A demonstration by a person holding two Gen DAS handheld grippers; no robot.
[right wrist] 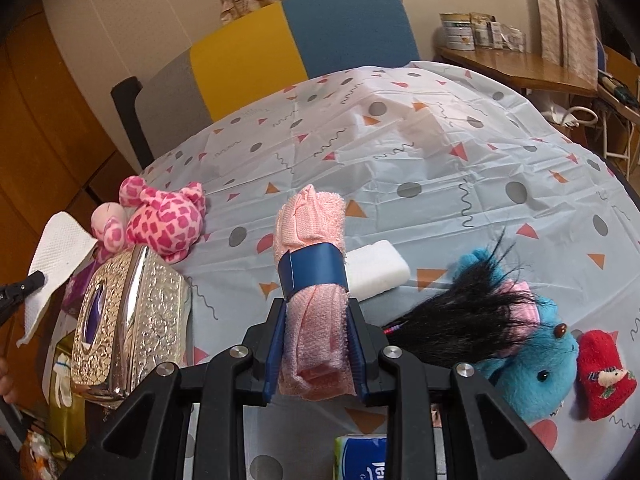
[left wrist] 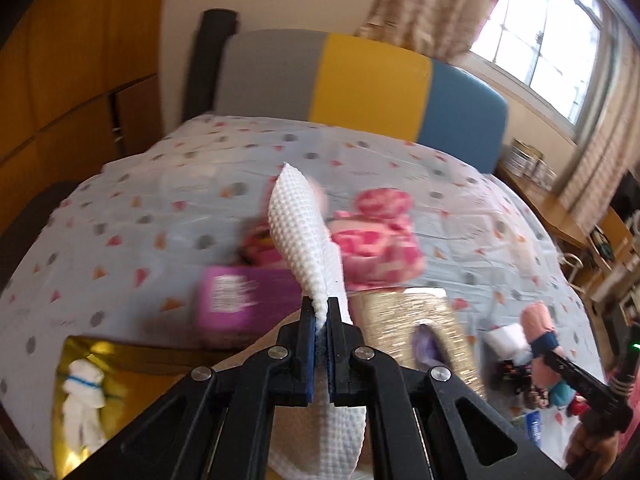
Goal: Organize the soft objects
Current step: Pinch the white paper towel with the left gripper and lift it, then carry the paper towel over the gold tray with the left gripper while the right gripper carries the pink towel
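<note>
Your right claw (right wrist: 316,344) is clenched on the rolled pink towel with its blue band (right wrist: 310,280), held above the surface's (right wrist: 440,160) near edge. Your left claw (left wrist: 320,320) pinches a white waffle-textured tissue (left wrist: 304,236). Most sorting looks undone: two plush toys, one pink (right wrist: 164,224), one blue (right wrist: 528,368), one red knitted mitten (right wrist: 606,376) and one white sponge block (right wrist: 376,270) lie loose.

Patterned tablecloth (right wrist: 440,152) carries plush toys (right wrist: 164,220) and sponge (right wrist: 378,270).
</note>
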